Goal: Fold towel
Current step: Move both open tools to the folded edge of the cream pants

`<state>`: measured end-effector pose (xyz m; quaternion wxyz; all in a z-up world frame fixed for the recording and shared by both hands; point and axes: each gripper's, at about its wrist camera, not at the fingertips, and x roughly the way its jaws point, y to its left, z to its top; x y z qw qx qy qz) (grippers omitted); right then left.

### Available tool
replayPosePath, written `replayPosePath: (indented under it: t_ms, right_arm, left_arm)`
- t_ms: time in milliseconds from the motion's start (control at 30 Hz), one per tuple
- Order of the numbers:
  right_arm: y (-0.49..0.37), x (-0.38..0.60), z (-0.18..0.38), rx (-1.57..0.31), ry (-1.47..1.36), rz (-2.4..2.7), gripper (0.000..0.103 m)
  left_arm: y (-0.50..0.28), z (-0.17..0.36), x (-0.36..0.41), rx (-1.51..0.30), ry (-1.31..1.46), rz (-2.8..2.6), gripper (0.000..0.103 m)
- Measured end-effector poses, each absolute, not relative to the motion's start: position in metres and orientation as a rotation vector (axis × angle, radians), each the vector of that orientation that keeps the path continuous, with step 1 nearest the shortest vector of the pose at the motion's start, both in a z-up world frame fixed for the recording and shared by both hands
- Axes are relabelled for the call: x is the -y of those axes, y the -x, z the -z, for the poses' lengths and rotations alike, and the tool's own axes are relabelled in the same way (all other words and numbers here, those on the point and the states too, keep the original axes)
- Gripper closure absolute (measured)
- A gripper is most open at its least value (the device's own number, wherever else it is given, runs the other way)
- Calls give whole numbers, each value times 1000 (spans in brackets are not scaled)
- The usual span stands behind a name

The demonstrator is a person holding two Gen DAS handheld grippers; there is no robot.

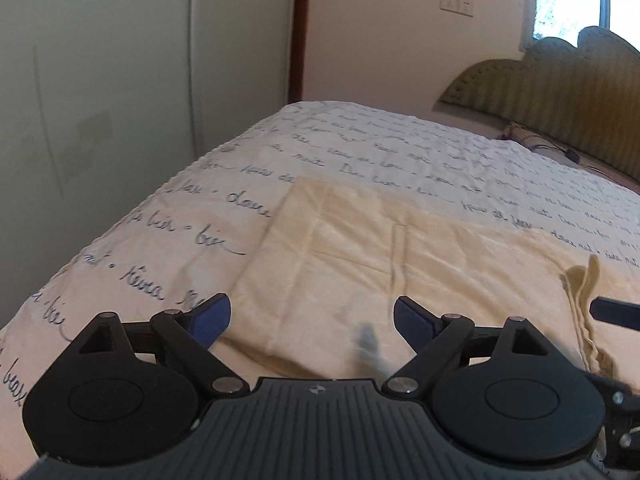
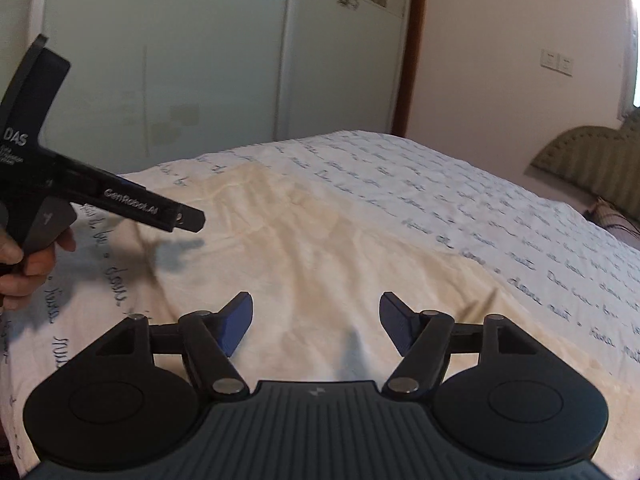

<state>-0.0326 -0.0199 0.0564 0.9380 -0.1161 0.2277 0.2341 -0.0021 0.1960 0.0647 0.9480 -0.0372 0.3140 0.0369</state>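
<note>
Now both grippers' fingers (image 1: 312,322) (image 2: 316,322) gape empty, tilted down over the towel (image 1: 400,248).

Cream towel (image 1: 400,256) on script-printed bed (image 1: 360,140)

Rig look: two handheld black grippers.
Left gripper (image 1: 312,318) & right gripper (image 2: 316,322): blue pads, silver pivot screws, ribbed grey housing; left body printed "DAS", "GenRobot.AI".
</note>
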Motion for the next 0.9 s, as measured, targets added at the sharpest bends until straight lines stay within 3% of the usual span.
replayPosePath:
  t_ms: [467,733,900]
  right_arm:
    - [45,-47,-29,-456,571,-547,33]
    - [48,-83,-8,-316,819,-431,33]
    - [38,-106,-3,-250,877,-459,42]
  left_arm:
    - [0,-48,-271,-793,582,15,8]
    - [-12,-36,-286,-812,792,117,2]
    - [-23,-30,-285,-819,905,196,2]
